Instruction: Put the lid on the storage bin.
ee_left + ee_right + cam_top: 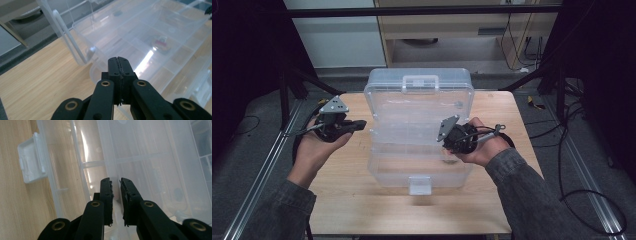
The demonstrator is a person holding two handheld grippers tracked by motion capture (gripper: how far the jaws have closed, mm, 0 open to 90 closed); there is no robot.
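Clear plastic box [419, 131], open at table [362, 200] centre, long axis running 12 to 6 o'clock. Right gripper [451, 136], slightly parted and empty, sits over its 3 o'clock edge; left gripper [357, 125], clenched and empty, lies just beside the 9 o'clock edge.

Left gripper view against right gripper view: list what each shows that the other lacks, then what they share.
Left gripper view alone: its gripper with jaws pressed together, and a small red and white item in a compartment, too blurred to identify. Right gripper view alone: its gripper with a narrow gap between the jaws, and the white latch tab. Shared: the clear plastic organizer box and the wooden table.
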